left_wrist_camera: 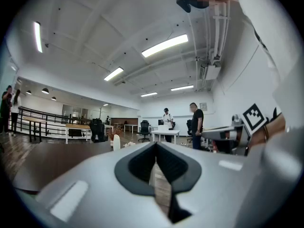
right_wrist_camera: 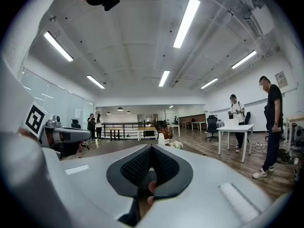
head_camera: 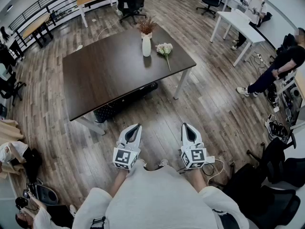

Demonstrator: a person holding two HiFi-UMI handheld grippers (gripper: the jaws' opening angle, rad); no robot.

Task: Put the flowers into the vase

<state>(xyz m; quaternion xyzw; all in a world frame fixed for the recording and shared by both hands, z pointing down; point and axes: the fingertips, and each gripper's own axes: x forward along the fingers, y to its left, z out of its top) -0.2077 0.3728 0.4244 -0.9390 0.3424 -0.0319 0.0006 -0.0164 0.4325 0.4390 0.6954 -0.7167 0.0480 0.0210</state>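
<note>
Both grippers closed and empty, well short of the table.

The left gripper (head_camera: 137, 126) and right gripper (head_camera: 185, 125) sit side by side before the person's chest, pointing level over the wooden floor (head_camera: 157, 113), each with its jaws together on nothing. The white vase (head_camera: 146, 46), with dried stems (head_camera: 147, 26) in it, stands upright near the dark table's (head_camera: 109, 75) far right corner. The flowers (head_camera: 165, 48) lie just beside it, toward the right edge. A seated person (head_camera: 281, 63) is off to the right.
</note>
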